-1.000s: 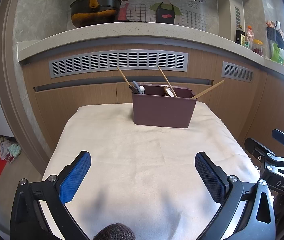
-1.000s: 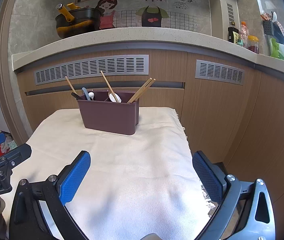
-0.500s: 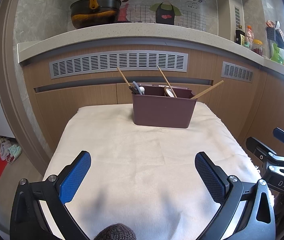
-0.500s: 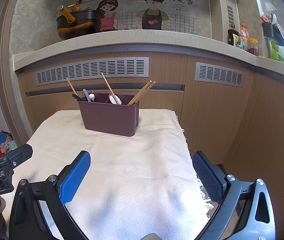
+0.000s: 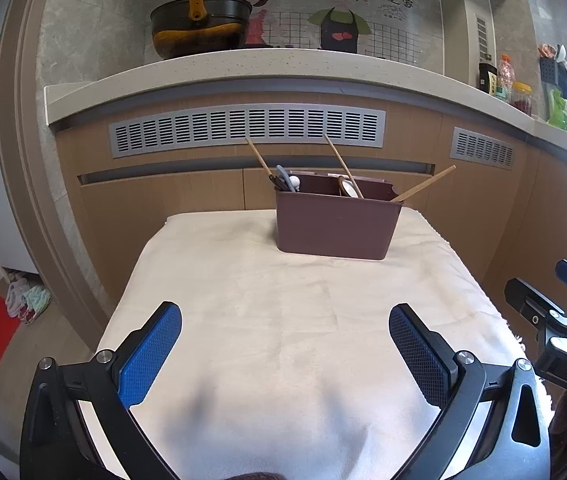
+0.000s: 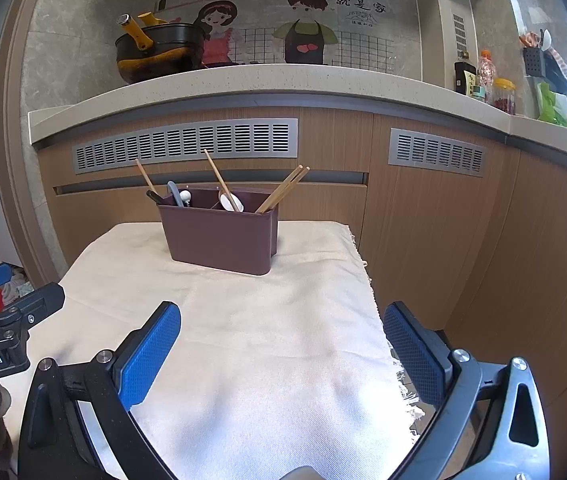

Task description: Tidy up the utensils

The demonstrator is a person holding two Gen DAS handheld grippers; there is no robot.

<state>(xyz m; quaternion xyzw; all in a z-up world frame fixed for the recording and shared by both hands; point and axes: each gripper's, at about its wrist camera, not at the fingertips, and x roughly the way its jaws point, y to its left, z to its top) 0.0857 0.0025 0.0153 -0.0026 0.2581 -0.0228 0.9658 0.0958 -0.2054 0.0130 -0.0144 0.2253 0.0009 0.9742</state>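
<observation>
A maroon utensil caddy (image 5: 335, 224) (image 6: 219, 236) stands at the far end of a small table covered by a cream cloth (image 5: 283, 320) (image 6: 251, 328). Wooden chopsticks (image 6: 281, 194) (image 5: 423, 188) lean out of its right compartment, a white spoon (image 6: 230, 201) sits in the middle, and a blue-handled utensil (image 6: 173, 192) rests at the left. My left gripper (image 5: 285, 318) hovers open over the near cloth, holding nothing. My right gripper (image 6: 281, 316) is open and empty too, near the cloth's right edge.
Wooden cabinets with grey vents (image 5: 247, 128) rise just behind the table under a stone counter (image 6: 243, 80) carrying a black pot (image 5: 199, 24). Jars and bottles (image 6: 499, 88) stand at the counter's right. The cloth's fringed edge (image 6: 403, 392) hangs off the table's right side.
The right wrist view has drifted slightly away from the caddy. Both grippers stay open and empty; the caddy and utensils have not moved.
</observation>
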